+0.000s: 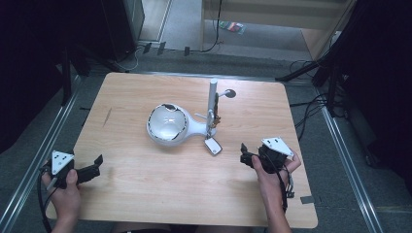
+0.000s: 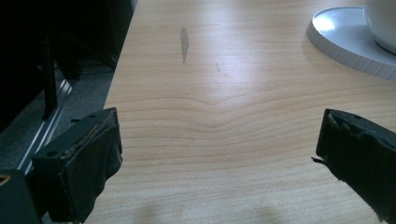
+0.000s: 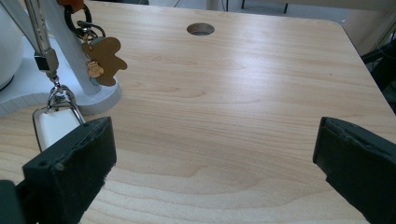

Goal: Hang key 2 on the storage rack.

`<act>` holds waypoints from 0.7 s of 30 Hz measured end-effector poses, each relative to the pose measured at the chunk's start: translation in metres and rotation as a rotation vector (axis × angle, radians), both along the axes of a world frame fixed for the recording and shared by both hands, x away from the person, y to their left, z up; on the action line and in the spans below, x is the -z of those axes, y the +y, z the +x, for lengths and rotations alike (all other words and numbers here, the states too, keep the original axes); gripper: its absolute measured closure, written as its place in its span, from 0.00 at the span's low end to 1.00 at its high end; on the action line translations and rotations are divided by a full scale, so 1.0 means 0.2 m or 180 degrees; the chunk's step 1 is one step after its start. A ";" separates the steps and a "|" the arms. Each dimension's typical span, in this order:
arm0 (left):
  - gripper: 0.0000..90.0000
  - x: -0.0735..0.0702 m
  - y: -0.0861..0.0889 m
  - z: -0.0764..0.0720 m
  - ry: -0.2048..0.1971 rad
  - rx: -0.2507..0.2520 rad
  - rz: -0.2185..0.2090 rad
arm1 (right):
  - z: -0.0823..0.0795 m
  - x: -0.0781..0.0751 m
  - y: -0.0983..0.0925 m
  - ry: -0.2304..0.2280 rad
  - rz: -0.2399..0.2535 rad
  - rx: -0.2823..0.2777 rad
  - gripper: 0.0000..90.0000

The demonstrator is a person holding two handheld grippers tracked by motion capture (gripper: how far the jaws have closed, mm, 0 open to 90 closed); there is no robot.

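A white stand with a round domed base (image 1: pixel 166 125) and an upright post (image 1: pixel 212 99) sits mid-table. A brown bear-shaped charm (image 3: pixel 102 58) and a white rectangular tag (image 3: pixel 53 126) on a chain hang from the post; the tag (image 1: pixel 213 146) rests on the wood. My right gripper (image 1: pixel 243 154) is open at the table's front right, its jaws (image 3: pixel 212 140) wide apart just short of the tag, holding nothing. Near the front left edge my left gripper (image 1: pixel 98 166) is open and empty (image 2: pixel 217 135), with the stand's white rim (image 2: pixel 345 42) far ahead to its right.
The wooden table (image 1: pixel 145 194) has a round cable hole (image 1: pixel 230 93) at the back and a grey scuff (image 2: pixel 184 43) on its left side. Metal floor rails (image 1: pixel 29 165) run along both sides, and cables (image 1: pixel 311 107) lie on the floor at the right.
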State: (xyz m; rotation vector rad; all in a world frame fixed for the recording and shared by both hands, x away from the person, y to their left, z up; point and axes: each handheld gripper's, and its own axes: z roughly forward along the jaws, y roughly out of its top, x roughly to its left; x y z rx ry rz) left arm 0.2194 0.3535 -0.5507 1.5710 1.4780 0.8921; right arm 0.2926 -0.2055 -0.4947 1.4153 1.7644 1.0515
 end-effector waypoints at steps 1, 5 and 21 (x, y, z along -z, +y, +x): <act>0.00 0.00 0.00 0.00 -0.0012 -0.0004 -0.0024 | 0.00 0.00 -0.01 0.0005 0.0026 0.0012 0.00; 0.00 0.00 0.01 0.00 -0.0032 0.0020 -0.0072 | -0.02 0.02 -0.04 -0.0014 0.0057 0.0018 0.00; 0.00 0.00 0.01 -0.01 -0.0042 0.0023 -0.0078 | -0.10 0.09 -0.20 0.0065 0.0130 0.0059 0.00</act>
